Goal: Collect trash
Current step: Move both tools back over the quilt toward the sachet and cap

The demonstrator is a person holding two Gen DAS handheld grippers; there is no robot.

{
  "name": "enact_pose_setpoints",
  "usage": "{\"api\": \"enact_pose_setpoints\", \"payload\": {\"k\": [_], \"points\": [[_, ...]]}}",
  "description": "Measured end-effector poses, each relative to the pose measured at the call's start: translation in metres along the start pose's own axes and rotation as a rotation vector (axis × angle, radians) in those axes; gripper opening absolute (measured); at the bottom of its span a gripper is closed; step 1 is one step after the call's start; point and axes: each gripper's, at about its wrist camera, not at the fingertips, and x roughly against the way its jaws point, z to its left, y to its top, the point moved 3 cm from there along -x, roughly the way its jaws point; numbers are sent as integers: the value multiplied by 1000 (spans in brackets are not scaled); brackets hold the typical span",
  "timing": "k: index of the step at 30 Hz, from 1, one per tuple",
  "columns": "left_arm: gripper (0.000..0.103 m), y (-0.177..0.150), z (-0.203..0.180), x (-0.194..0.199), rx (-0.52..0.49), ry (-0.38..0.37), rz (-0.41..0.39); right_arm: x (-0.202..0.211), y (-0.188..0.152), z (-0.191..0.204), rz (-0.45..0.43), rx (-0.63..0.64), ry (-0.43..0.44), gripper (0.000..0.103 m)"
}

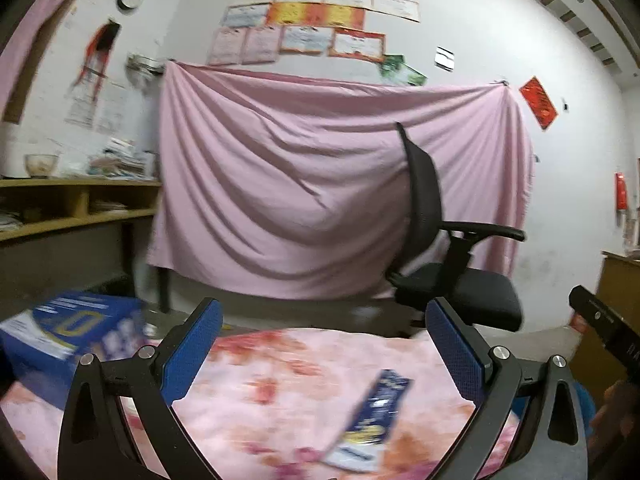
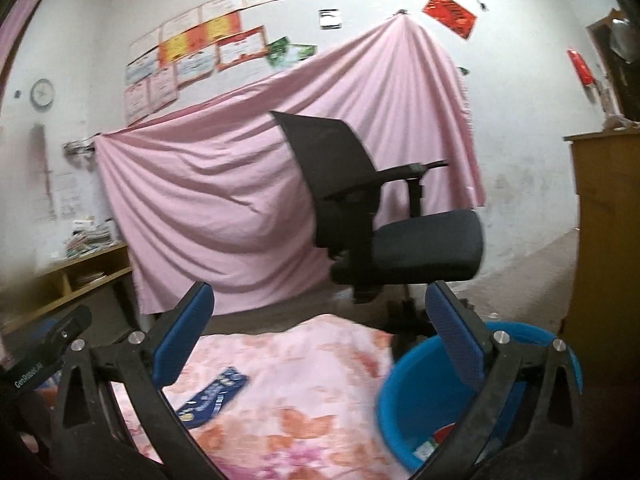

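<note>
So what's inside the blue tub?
The blue tub holds a few scraps at the bottom, one red and one pale packet. The right gripper's frame covers the rest of the inside, so any further contents cannot be seen.

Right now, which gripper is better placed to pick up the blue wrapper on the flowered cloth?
Left. The blue wrapper lies between the open left gripper's fingers in its view; in the right gripper's view it lies off to the left, beside the left finger, with the blue basin nearer.
</note>
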Motion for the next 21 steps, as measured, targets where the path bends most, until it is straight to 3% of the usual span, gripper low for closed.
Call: {"api": "enact_pose_setpoints", "payload": {"k": [9, 17, 21], "points": [[99, -17, 49, 17, -30, 86, 16, -8, -9, 49, 15, 58, 86, 103], [99, -45, 68, 34, -66, 117, 36, -24, -30, 83, 101, 174, 126, 103], [99, -49, 77, 45, -21, 113, 22, -33, -45, 90, 157, 232, 131, 103]]}}
